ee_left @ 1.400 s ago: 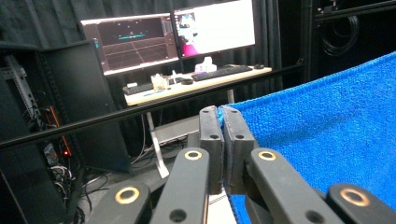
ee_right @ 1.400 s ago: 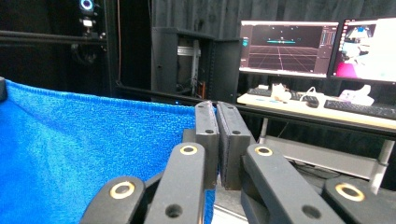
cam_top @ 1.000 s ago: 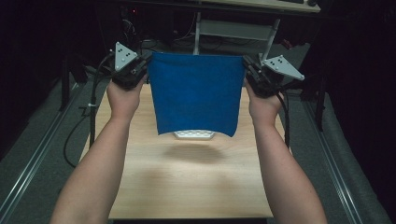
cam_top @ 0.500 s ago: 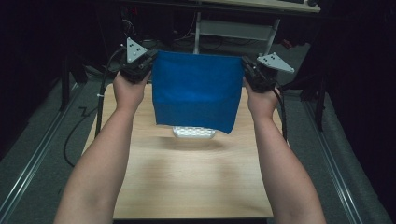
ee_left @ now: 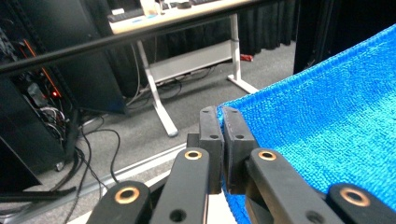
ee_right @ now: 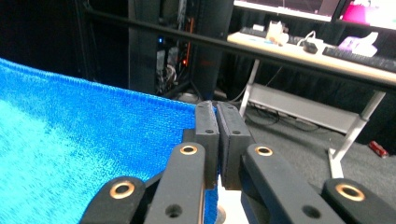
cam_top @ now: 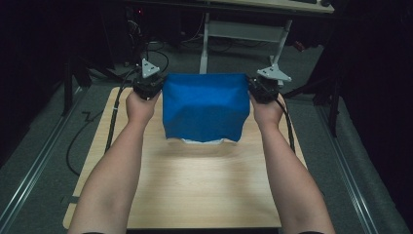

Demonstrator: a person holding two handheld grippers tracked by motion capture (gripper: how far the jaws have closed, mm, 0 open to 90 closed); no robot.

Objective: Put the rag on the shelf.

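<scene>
A blue cloth [cam_top: 203,105] hangs stretched between my two grippers above the far half of the wooden table [cam_top: 195,190]. My left gripper [cam_top: 155,87] is shut on its top left corner, and my right gripper [cam_top: 255,87] is shut on its top right corner. In the left gripper view the jaws pinch the blue cloth [ee_left: 327,135] at its edge, left gripper [ee_left: 222,122]. The right gripper view has the blue cloth [ee_right: 84,154] running off to the left from the closed right gripper [ee_right: 215,116]. A white object [cam_top: 200,142] peeks out under the cloth's lower edge.
A desk [cam_top: 272,5] with white legs stands beyond the table. Cables [cam_top: 87,141] trail on the grey floor at the left. Dark equipment racks [ee_left: 37,93] and a black horizontal bar [ee_right: 261,53] lie behind the table.
Both grippers have lowered and moved toward me with the cloth. The cloth's lower edge now hangs closer to the table and covers more of the white object.
</scene>
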